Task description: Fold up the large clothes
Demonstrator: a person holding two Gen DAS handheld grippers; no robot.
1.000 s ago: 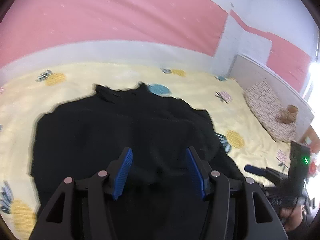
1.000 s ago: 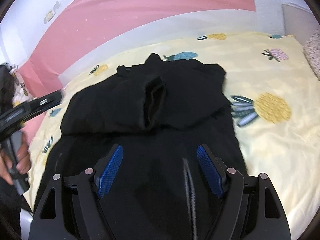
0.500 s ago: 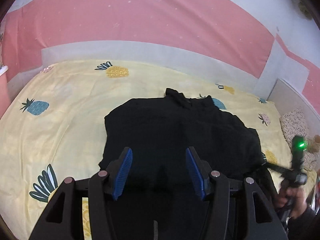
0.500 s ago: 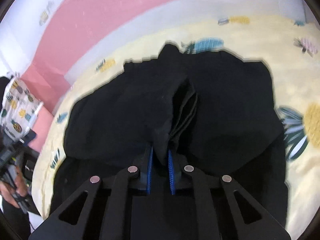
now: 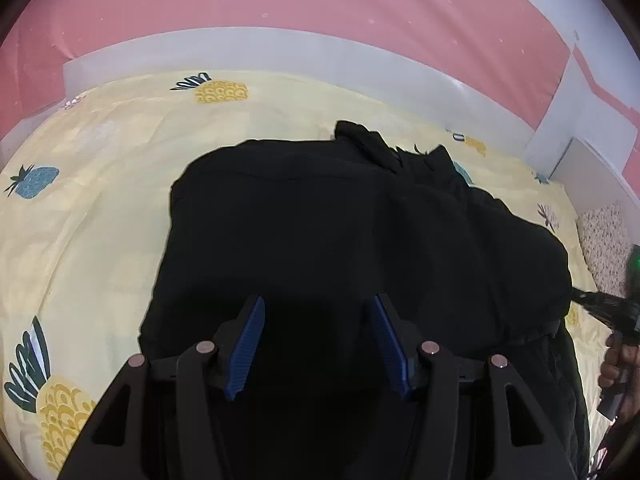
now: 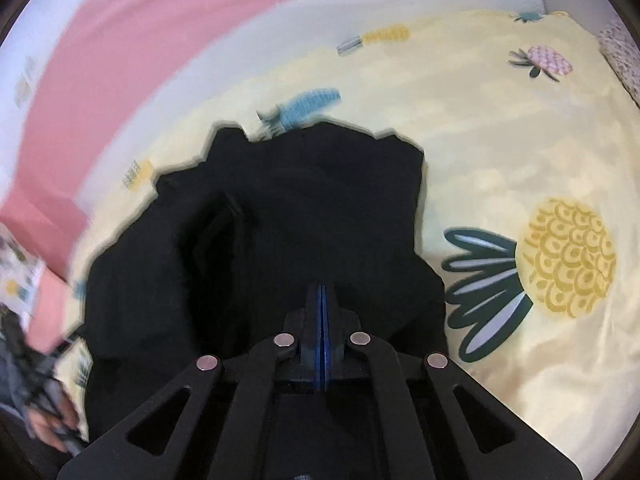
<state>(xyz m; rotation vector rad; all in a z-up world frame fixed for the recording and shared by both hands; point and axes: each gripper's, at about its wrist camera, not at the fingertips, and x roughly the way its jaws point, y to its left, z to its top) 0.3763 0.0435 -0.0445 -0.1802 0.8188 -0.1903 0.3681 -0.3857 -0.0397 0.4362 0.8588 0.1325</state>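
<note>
The big black cloth garment (image 5: 340, 232) is lying rumpled on the yellow pineapple-print bedsheet (image 5: 100, 208); left gripper (image 5: 316, 344) has its blue pads apart above the fabric, nothing pinched; right gripper (image 6: 322, 312) has its jaws pressed together, and whether cloth's caught in there I can't tell.
</note>
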